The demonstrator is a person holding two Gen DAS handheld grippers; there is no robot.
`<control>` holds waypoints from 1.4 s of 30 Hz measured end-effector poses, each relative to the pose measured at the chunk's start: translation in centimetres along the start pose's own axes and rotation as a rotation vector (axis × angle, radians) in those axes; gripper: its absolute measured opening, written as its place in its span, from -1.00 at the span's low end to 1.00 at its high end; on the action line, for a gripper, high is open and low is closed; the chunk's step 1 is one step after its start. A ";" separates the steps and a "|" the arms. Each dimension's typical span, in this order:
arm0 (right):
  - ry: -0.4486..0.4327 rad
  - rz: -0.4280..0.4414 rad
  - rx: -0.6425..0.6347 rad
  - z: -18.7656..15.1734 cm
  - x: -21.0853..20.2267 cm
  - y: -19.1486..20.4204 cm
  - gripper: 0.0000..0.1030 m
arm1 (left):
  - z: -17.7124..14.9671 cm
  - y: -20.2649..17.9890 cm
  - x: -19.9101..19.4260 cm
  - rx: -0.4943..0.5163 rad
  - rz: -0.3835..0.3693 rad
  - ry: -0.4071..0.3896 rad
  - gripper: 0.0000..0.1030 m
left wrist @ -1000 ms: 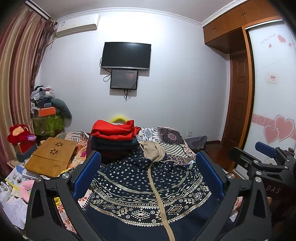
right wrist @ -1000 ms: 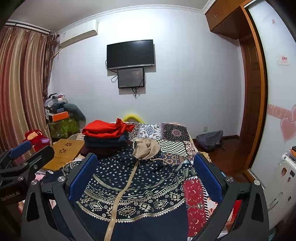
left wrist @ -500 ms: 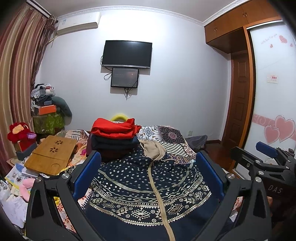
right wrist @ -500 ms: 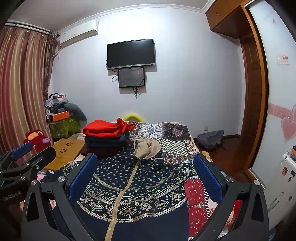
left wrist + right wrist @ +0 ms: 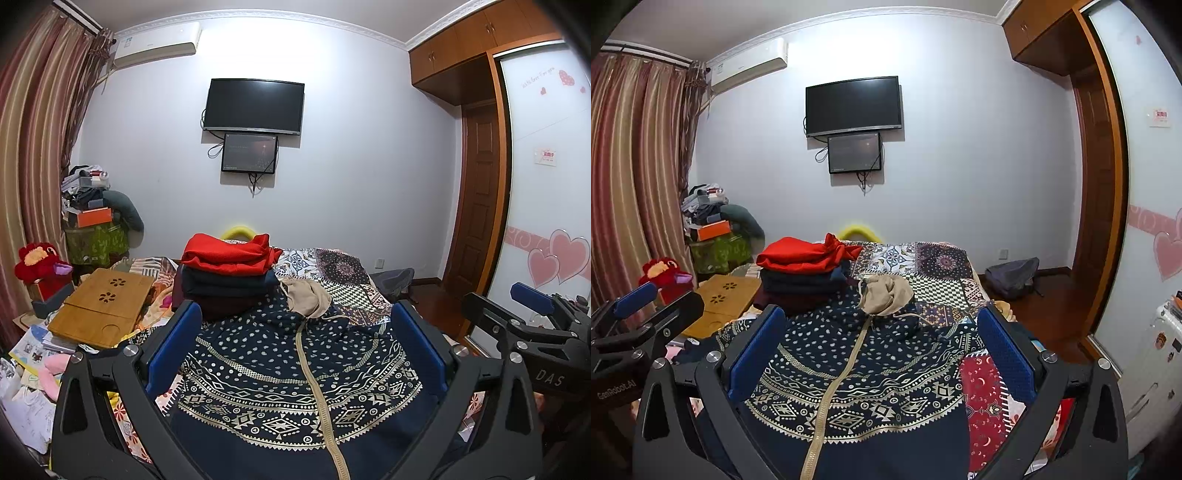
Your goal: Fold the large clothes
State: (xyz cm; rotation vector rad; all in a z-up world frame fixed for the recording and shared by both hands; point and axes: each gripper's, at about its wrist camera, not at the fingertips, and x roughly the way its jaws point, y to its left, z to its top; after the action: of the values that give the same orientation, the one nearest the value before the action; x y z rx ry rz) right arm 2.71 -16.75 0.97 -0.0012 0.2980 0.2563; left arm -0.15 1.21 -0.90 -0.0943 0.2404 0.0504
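Note:
A navy zip jacket with a beige pattern (image 5: 280,373) lies spread flat on the bed, its beige-lined hood (image 5: 308,297) toward the far end; it also shows in the right wrist view (image 5: 864,369). My left gripper (image 5: 295,354) is open and empty, held above the jacket's lower half. My right gripper (image 5: 877,354) is open and empty too, beside it on the right. Each gripper shows at the edge of the other's view.
A stack of folded clothes with a red one on top (image 5: 227,267) sits on the bed beyond the jacket. A wooden lap desk (image 5: 101,306) and a red plush toy (image 5: 38,262) lie left of the bed. A grey bag (image 5: 1012,275) is on the floor at the right.
Both views have shifted only slightly. The jacket has not moved and both grippers stay open.

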 end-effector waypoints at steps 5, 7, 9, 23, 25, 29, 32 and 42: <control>0.003 0.001 0.001 0.0 0.1 0.1 1.00 | 0.0 0.1 0.1 0.000 0.001 0.001 1.00; 0.007 0.001 0.000 0.1 0.3 -0.1 1.00 | 0.0 0.1 0.2 0.000 0.001 0.002 1.00; 0.011 0.002 0.000 0.1 0.5 0.0 1.00 | 0.0 0.2 0.3 -0.003 0.002 0.004 1.00; 0.047 -0.050 -0.014 -0.2 3.1 -1.2 1.00 | -0.2 1.2 2.8 -0.019 0.030 0.041 1.00; 0.055 -0.074 -0.017 -0.2 3.9 -1.6 1.00 | -0.2 1.6 3.7 -0.016 0.054 0.049 1.00; 0.086 -0.090 -0.011 -0.3 5.7 -2.5 1.00 | -0.2 2.7 5.6 -0.027 0.096 0.072 1.00; 0.112 -0.094 -0.004 -0.2 7.1 -3.1 1.00 | 0.0 4.2 7.5 -0.052 0.134 0.099 1.00; 0.220 -0.092 0.015 -0.5 12.7 -4.1 1.00 | -0.5 12.0 13.8 -0.118 0.301 0.213 1.00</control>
State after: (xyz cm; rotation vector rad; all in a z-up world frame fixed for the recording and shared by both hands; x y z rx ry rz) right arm 15.37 -17.56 -3.34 -0.0285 0.5172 0.1625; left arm 12.37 13.65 -5.79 -0.1805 0.4632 0.3560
